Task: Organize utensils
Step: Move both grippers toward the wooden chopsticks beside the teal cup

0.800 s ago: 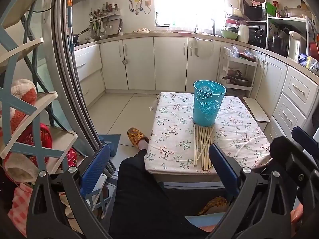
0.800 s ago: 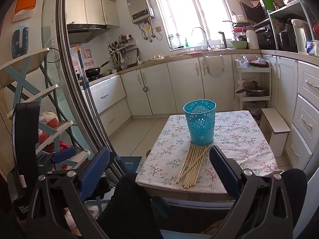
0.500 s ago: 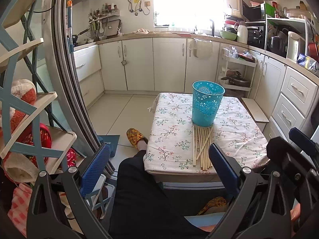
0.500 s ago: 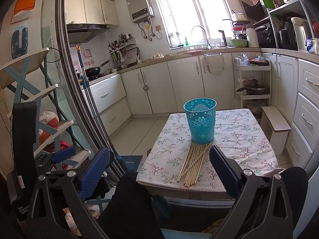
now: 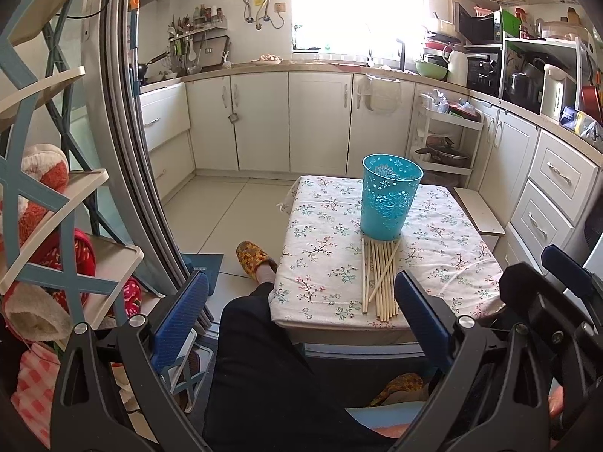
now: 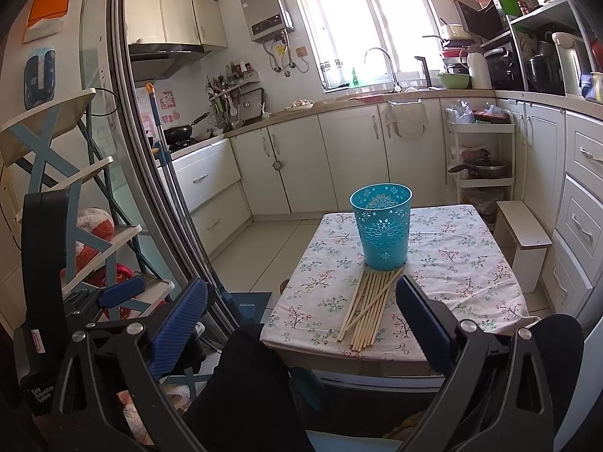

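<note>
A teal perforated cup [image 5: 389, 197] [image 6: 382, 226] stands upright on a small table with a floral cloth [image 5: 324, 248] [image 6: 463, 260]. Several wooden chopsticks [image 5: 378, 277] [image 6: 367, 305] lie loose in front of the cup, toward me. My left gripper [image 5: 301, 312] is open and empty, held short of the table's near edge above a person's dark trouser leg. My right gripper [image 6: 301, 320] is open too, also short of the table, with nothing between its blue fingers [image 6: 181, 320]. The right gripper [image 5: 565, 286] shows at the right edge of the left wrist view.
A sliding door frame [image 5: 124, 150] and a blue-and-cream shelf rack [image 5: 56, 226] stand at the left. White cabinets [image 5: 316, 120] line the far wall and right side. A low white stool [image 6: 522, 241] sits right of the table. A slippered foot [image 5: 252, 260] rests left of it.
The view from both grippers has shifted only slightly; the table and cup sit a touch lower and closer in frame. Both grippers stay open and empty.
</note>
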The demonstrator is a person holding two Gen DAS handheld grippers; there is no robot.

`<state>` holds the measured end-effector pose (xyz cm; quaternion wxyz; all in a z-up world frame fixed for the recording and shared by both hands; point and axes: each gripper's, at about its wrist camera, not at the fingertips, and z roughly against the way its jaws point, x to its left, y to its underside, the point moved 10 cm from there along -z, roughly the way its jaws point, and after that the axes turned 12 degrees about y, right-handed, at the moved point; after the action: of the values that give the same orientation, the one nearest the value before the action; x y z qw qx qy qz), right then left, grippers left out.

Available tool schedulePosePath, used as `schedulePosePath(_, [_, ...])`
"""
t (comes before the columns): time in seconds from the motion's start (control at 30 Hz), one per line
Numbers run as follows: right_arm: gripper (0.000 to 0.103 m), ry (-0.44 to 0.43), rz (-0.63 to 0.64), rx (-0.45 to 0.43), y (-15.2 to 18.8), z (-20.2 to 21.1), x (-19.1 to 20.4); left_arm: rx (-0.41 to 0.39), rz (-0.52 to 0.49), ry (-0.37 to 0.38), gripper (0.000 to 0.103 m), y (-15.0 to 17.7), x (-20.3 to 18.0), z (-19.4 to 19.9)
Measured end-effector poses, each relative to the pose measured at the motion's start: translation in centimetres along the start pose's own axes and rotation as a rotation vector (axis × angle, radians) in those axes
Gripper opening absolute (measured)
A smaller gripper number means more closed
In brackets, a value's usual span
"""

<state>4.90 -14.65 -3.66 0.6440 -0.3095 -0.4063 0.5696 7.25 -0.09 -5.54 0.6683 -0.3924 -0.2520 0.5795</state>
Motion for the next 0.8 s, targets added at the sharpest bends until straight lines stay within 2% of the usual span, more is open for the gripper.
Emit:
schedulePosePath(0.3, [0.096, -0.008, -0.01, 0.001, -0.2, 0.2, 0.3, 0.023, 0.003, 0.001, 0.095, 0.3, -0.1, -0.2])
schedulePosePath(0.5, [0.096, -0.009, -0.008, 0.029, 0.0, -0.6, 0.0, 0.061, -0.033, -0.016, 0.095, 0.8, 0.0, -1.3])
schedulePosePath(0.57, [0.096, 0.0, -0.014, 0.061, 0.3, -1.6, -0.4, 0.116, -0.013, 0.002, 0.095, 1.1, 0.0, -2.2])
schedulePosePath(0.67, [0.096, 0.01, -0.072, 0.17, 1.4, -4.0, -2.0, 0.188, 0.011, 0.025, 0.095, 1.8, 0.2, -4.3])
schedulePosePath(0.77, [0.096, 0.04, -0.155, 0.259, 2.6, -7.0, -4.6, 0.187, 0.017, 0.03, 0.095, 1.7, 0.7, -6.2])
schedulePosePath(0.8, [0.096, 0.031, -0.17, 0.213, 2.3, -7.9, -5.2, 0.193, 0.021, 0.034, 0.095, 1.8, 0.9, -7.1])
